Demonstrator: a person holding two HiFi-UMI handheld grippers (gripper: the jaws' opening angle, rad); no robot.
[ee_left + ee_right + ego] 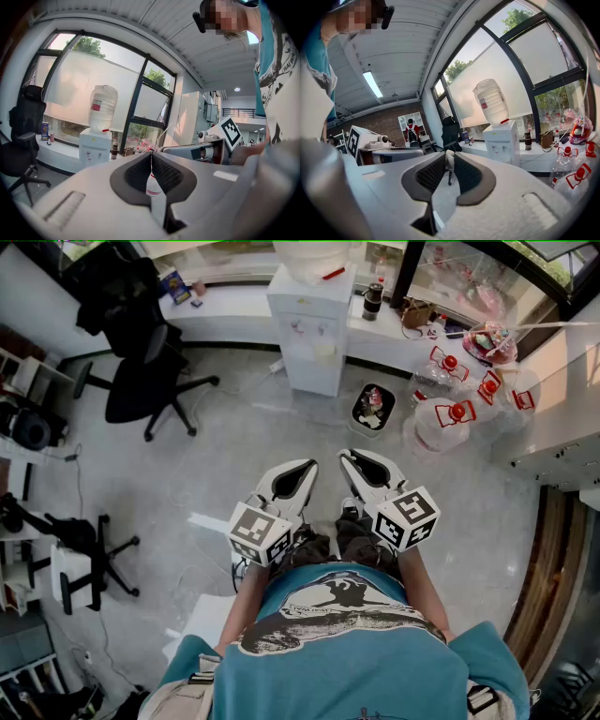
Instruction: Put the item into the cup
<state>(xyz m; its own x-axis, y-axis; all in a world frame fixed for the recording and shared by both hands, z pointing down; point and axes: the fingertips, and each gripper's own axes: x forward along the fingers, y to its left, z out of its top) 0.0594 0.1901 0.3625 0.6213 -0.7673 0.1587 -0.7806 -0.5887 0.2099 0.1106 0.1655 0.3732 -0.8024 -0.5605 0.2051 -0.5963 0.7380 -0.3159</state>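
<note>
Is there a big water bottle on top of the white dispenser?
Yes, a large clear bottle stands upside down atop the white dispenser.

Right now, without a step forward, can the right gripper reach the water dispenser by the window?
Probably not. The right gripper is held close to the person, and the water dispenser stands across the floor. Nothing blocks the way; it looks too far.

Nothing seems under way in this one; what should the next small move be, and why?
Probably turn to look for the cup and item before reaching. The left gripper and right gripper are held empty over the floor, the left's jaws together, the right's slightly apart. No cup shows near them; ahead stand a water dispenser and large water bottles.
</note>
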